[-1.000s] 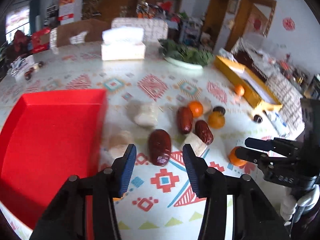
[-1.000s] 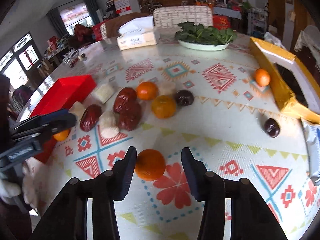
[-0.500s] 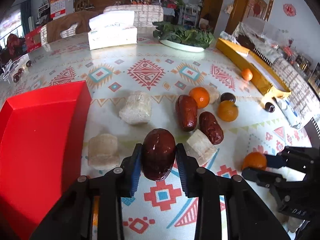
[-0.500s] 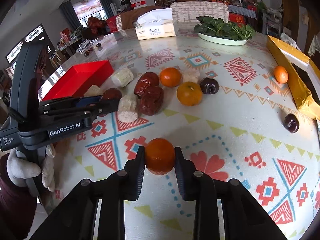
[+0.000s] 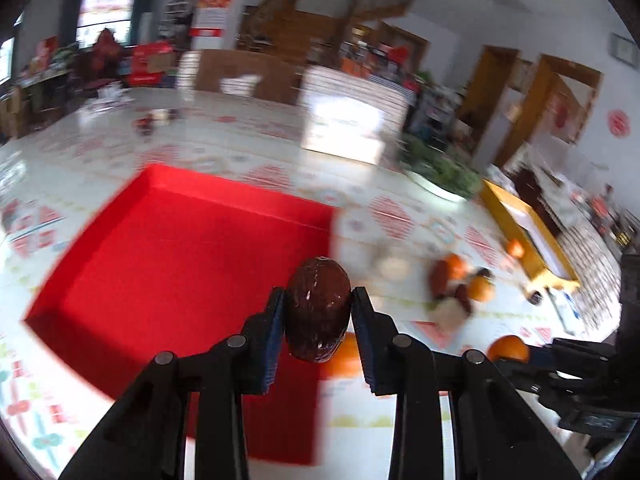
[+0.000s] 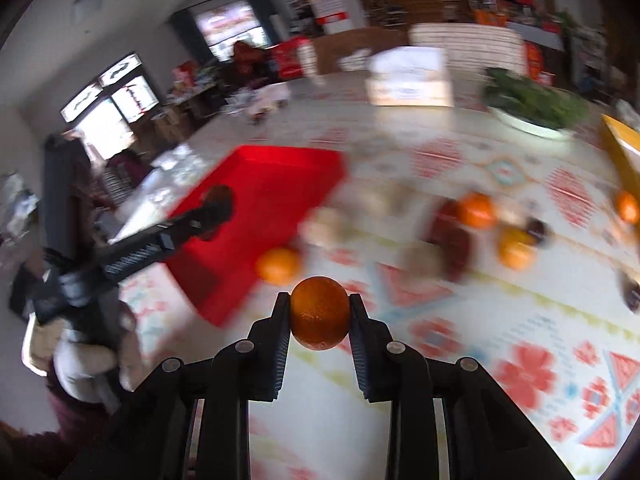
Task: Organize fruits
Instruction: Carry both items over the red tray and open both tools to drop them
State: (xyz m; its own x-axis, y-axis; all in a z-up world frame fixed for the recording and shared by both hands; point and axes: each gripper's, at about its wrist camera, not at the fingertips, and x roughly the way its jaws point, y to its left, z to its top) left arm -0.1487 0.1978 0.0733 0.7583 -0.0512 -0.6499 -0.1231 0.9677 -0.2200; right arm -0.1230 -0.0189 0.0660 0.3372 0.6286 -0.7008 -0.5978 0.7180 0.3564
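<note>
Left hand-held gripper (image 5: 318, 312) pinches a dark red date (image 5: 317, 314) between its pads, held above the near right corner of the red tray (image 5: 168, 264). Right hand-held gripper (image 6: 319, 314) pinches an orange (image 6: 319, 313), held over the patterned worktop (image 6: 460, 308) just right of the tray. Beyond the tray's right side lies a blurred cluster of oranges and dates (image 6: 480, 228). Farther back stand a tissue box (image 6: 408, 76) and a plate of greens (image 6: 532, 104).

red tray (image 5: 168, 264) interior bare, fruit cluster (image 5: 460, 284) crowding its right
</note>
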